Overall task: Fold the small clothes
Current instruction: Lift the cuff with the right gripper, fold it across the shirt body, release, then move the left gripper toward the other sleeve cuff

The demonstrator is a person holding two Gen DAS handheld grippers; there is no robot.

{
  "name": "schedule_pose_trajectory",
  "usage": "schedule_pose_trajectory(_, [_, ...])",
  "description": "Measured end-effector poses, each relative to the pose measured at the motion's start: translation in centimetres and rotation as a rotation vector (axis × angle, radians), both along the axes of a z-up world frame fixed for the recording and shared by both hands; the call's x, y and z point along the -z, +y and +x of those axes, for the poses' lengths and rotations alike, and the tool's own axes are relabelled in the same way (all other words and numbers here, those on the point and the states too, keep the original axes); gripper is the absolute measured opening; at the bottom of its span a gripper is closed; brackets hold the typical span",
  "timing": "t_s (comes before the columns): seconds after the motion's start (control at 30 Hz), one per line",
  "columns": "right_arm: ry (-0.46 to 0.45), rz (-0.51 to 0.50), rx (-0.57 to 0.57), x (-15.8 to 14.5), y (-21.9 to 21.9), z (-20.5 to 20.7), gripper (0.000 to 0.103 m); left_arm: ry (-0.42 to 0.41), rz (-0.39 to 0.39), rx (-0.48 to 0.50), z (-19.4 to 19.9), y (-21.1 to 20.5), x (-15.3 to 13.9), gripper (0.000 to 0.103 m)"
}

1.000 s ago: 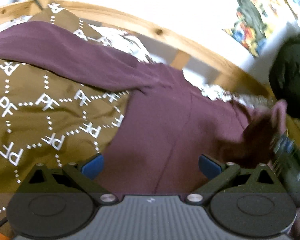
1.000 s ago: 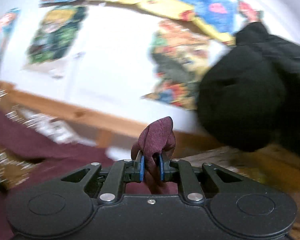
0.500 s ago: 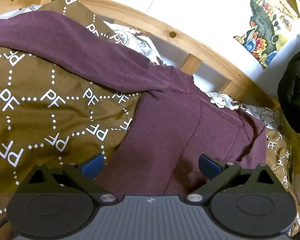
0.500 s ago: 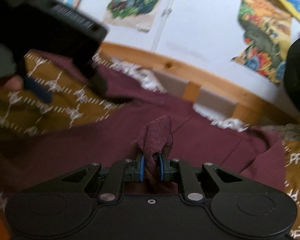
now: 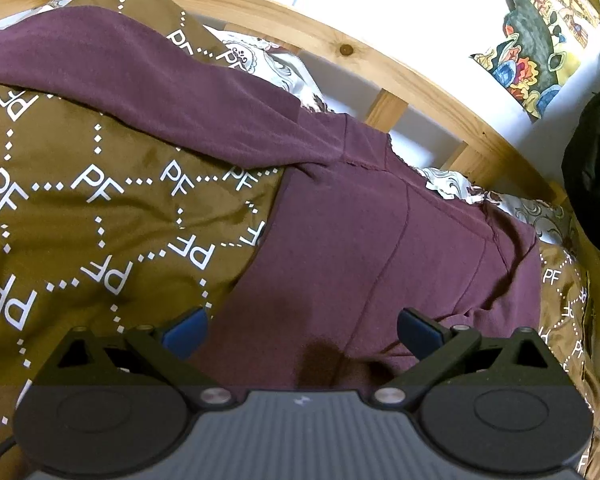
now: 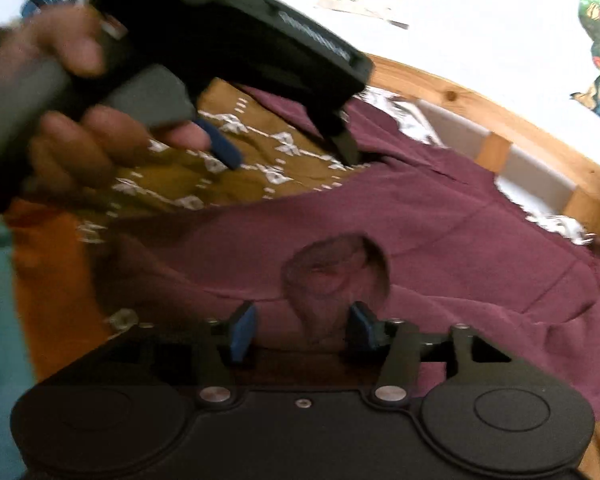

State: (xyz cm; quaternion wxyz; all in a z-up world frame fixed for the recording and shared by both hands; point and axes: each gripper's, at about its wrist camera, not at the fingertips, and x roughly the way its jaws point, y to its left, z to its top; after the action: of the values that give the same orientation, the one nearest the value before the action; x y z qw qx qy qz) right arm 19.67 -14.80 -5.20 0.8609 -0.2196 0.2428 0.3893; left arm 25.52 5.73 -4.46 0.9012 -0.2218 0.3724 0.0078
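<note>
A maroon garment (image 5: 340, 232) lies spread on a brown bedspread (image 5: 80, 216) printed with white "PF" marks. One long part of it runs off to the upper left. My left gripper (image 5: 300, 330) is open and empty, just above the garment's near edge. In the right wrist view the garment (image 6: 440, 232) fills the middle, with a bunched fold (image 6: 336, 268) lying between the blue pads. My right gripper (image 6: 302, 330) is open around that fold. The left gripper (image 6: 284, 152), held in a hand, hovers open at the upper left.
A wooden bed rail (image 5: 400, 76) curves along the far side, with a patterned white sheet (image 5: 276, 64) beneath it. A black garment (image 5: 596, 168) hangs at the right. Colourful posters (image 5: 540, 32) are on the white wall. Orange cloth (image 6: 52, 280) lies at the left.
My right gripper carried the pinched fold down and left over the garment, then opened and let it go. The left gripper stayed open and shifted slightly nearer.
</note>
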Motion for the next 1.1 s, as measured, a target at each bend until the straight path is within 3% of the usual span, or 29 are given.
schedule_pose_trajectory(0.13, [0.023, 0.091, 0.034, -1.3, -1.2, -0.2, 0.069, 0.000, -0.002, -0.005, 0.0, 0.0, 0.0, 0.102])
schedule_pose_trajectory(0.3, [0.004, 0.112, 0.244, -1.4, -2.5, 2.2, 0.071, 0.052, 0.025, 0.031, 0.4, -0.8, 0.8, 0.102])
schedule_pose_trajectory(0.47, [0.023, 0.122, 0.517, -1.4, -5.2, 5.2, 0.081, 0.133, 0.147, 0.123, 0.8, -3.5, 2.6, 0.102])
schedule_pose_trajectory(0.6, [-0.003, 0.162, 0.676, -2.1, -8.8, 7.6, 0.094, 0.190, 0.238, 0.151, 0.8, -5.0, 3.5, 0.102])
schedule_pose_trajectory(0.77, [-0.059, 0.159, 0.835, -1.9, -13.8, 11.6, 0.095, 0.289, 0.372, 0.164, 1.0, -6.1, 5.3, 0.102])
schedule_pose_trajectory(0.97, [-0.045, 0.181, 0.944, 0.1, -18.2, 14.5, 0.086, 0.301, 0.417, 0.180, 0.5, -6.9, 5.6, 0.102])
schedule_pose_trajectory(1.07, [-0.045, 0.184, 0.977, 1.1, -18.5, 14.9, 0.073, 0.301, 0.422, 0.185, 0.1, -7.0, 5.6, 0.102])
schedule_pose_trajectory(1.1, [-0.058, 0.177, 0.966, 1.1, -18.4, 14.9, 0.054, 0.301, 0.423, 0.186, 0.0, -6.9, 5.6, 0.102])
